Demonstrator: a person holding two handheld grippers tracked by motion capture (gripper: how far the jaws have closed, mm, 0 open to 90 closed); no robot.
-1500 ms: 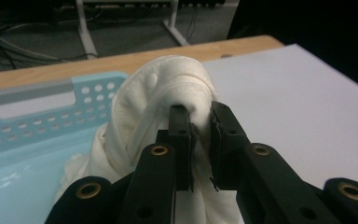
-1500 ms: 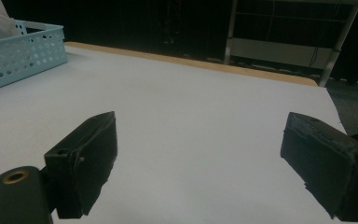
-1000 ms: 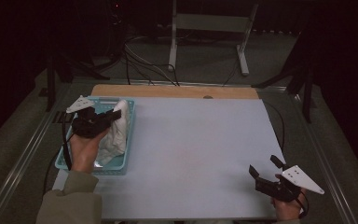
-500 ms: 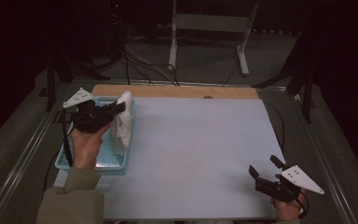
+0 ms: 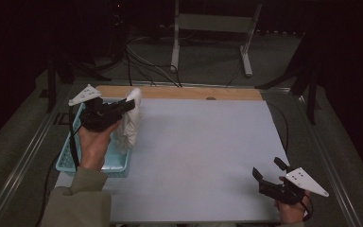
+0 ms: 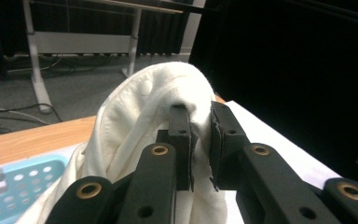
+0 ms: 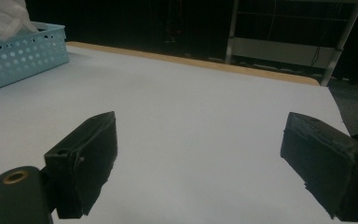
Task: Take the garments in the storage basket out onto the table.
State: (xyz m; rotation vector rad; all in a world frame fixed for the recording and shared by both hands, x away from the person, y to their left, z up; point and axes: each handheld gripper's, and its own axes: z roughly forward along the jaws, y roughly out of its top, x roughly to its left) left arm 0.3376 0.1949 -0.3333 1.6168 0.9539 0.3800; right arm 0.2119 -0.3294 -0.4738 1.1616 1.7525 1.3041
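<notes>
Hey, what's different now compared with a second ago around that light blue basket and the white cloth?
The left gripper, shut on the white cloth, has lifted it higher out of the light blue perforated plastic basket, so the cloth now hangs over the basket's right edge. The right gripper stayed open near the white table's front right corner; the basket did not move.

Looks like a lab recording setup: dark curtains all round, cables (image 5: 146, 61) trailing over grey floor, a metal stand (image 5: 210, 28) beyond the far edge of the white desk (image 5: 203, 151).
</notes>
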